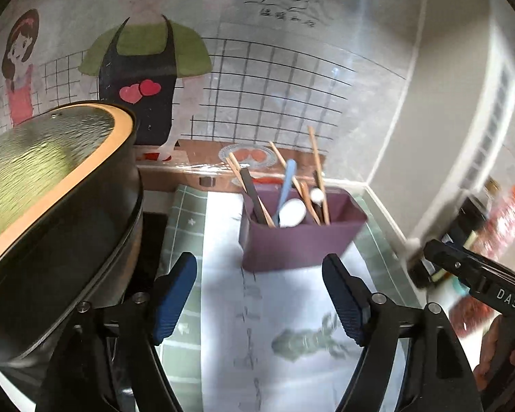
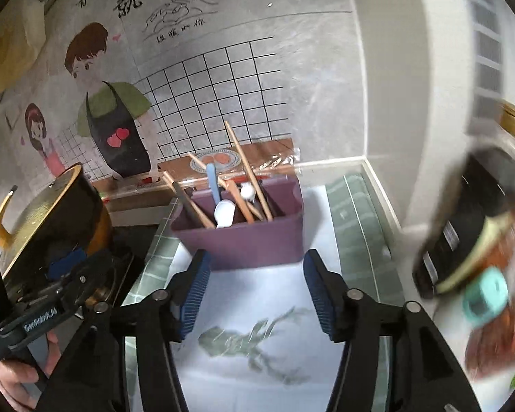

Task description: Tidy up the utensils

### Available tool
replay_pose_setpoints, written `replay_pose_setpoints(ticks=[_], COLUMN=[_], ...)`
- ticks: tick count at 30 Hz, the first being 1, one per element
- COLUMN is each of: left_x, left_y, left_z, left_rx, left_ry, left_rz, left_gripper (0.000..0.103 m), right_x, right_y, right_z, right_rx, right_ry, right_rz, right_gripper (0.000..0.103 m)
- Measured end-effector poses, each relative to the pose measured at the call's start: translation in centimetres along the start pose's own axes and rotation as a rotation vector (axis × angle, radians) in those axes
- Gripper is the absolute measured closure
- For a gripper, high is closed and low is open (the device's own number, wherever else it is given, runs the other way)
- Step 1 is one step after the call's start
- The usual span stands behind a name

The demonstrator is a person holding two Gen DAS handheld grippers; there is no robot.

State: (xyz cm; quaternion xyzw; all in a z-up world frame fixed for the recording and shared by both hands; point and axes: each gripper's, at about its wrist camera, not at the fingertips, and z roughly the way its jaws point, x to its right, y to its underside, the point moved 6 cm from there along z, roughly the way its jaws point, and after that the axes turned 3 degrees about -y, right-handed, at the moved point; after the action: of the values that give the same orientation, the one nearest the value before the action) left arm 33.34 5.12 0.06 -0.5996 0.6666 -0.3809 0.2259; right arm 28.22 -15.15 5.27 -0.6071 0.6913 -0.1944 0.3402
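Observation:
A purple utensil holder (image 1: 302, 240) stands on a white mat near the back wall; it also shows in the right wrist view (image 2: 250, 240). It holds wooden chopsticks (image 1: 317, 168), a dark chopstick (image 1: 254, 195), a light blue spoon (image 1: 286, 189) and a white spoon (image 1: 292, 213). The same chopsticks (image 2: 247, 168) and white spoon (image 2: 223, 211) show in the right wrist view. My left gripper (image 1: 259, 295) is open and empty, just in front of the holder. My right gripper (image 2: 255, 292) is open and empty, just in front of the holder too.
A black pan with a glass lid (image 1: 51, 178) stands close on the left; it also shows in the right wrist view (image 2: 51, 219). Bottles and jars (image 2: 480, 240) crowd the right side by the wall. A white mat (image 2: 257, 360) lies under both grippers.

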Motion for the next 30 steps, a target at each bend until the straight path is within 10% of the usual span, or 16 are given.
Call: replay_pose_setpoints(ticks=[8,30], left_x=[1.4,7.1], left_y=[5.2,12.9], left_z=[-5.9,-12.8], left_rx=[0.090,0.112], left_ry=[-0.110,-0.262], left_rz=[0.080,0.029], left_gripper=[0.011,0.010], right_x=[-2.4,1.3], right_y=[5.5,12.6], right_z=[-6.0,-10.4], right_rx=[0.111,0.129], right_ry=[0.064,-0.002], right_rz=[-0.097,-0.175], right_gripper=[0.022,0.018])
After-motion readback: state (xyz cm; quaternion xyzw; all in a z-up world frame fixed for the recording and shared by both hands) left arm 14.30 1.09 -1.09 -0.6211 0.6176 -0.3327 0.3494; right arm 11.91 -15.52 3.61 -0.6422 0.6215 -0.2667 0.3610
